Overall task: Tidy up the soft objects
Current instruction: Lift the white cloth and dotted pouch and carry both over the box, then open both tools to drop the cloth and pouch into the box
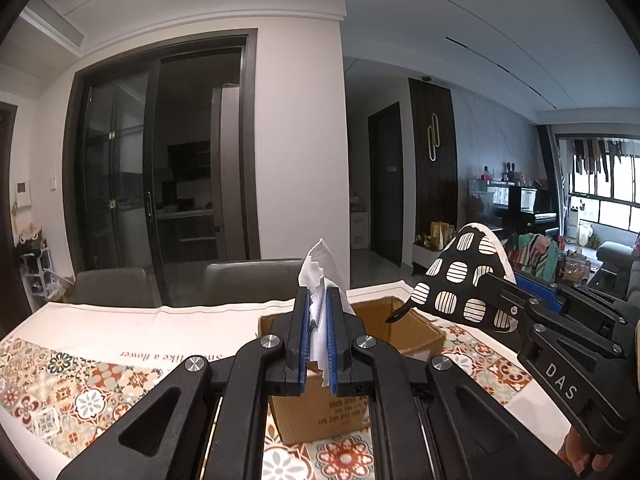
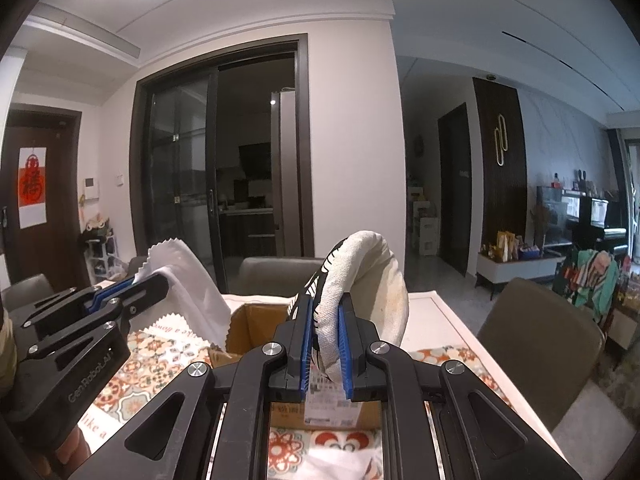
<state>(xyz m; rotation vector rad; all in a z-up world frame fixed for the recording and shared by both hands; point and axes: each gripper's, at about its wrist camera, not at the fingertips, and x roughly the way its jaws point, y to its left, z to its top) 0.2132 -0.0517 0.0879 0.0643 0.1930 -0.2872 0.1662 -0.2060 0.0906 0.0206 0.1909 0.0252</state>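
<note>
We have both tongs loaded and raised over the worktop [image 1: 120,322], which is covered with a patterned cloth. Our left tongs [image 1: 318,320] are pinched nearly shut on a white cloth with pinked edges [image 1: 320,276]; it stands up between the blue pads and, in the right wrist view, drapes down toward the box. Our right tongs [image 2: 325,320] are closed on the thick rim of a padded oven mitt [image 2: 372,276], black with white striped dots on one face and plain off-white on the other. Between and just beyond the two sits an open cardboard box [image 1: 404,328] on the worktop, its flaps up and its inside apparently bare, though we cannot see the bottom. We judge the step in hand to be carrying the two soft things to the box, with neither yet inside it. The next move calls for bringing each pair of tongs over the opening, one at a time so the two do not collide, lowering until the fabric is inside the walls, then parting the pads. The trailing cloth may catch on a flap, so it should go in from above.
</note>
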